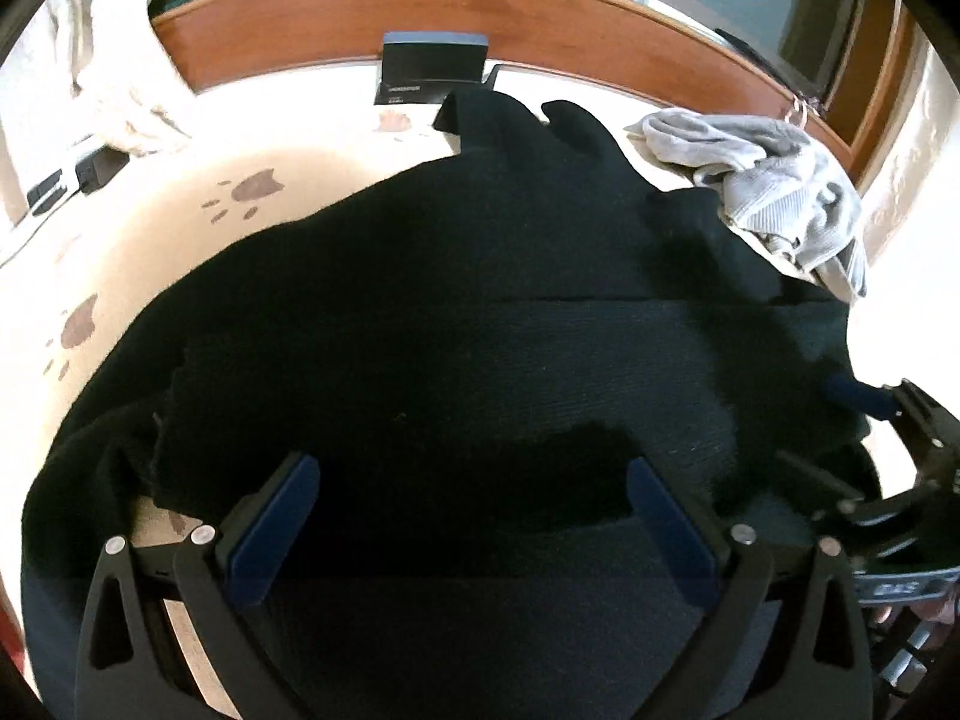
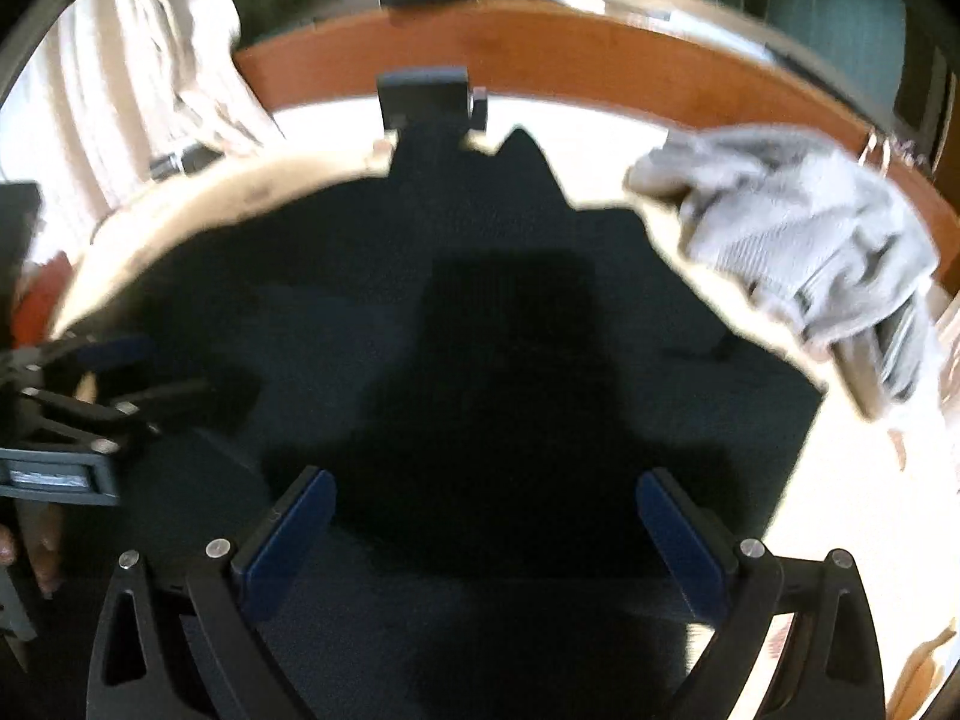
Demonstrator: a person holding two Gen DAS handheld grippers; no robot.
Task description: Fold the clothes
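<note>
The left gripper (image 1: 474, 516) points steeply downward with its jaws spread as wide as they go, the blue pads (image 1: 273, 534) standing well apart and pressing on nothing. The right gripper (image 2: 483, 531) tilts down at much the same angle just to its right, jaws equally wide and empty, so that each tool shows at the edge of the other's view. A few fingertips (image 2: 45, 561) of the person's left hand show behind the left gripper's body, and part of the right hand (image 1: 912, 612) shows behind the right one.
</note>
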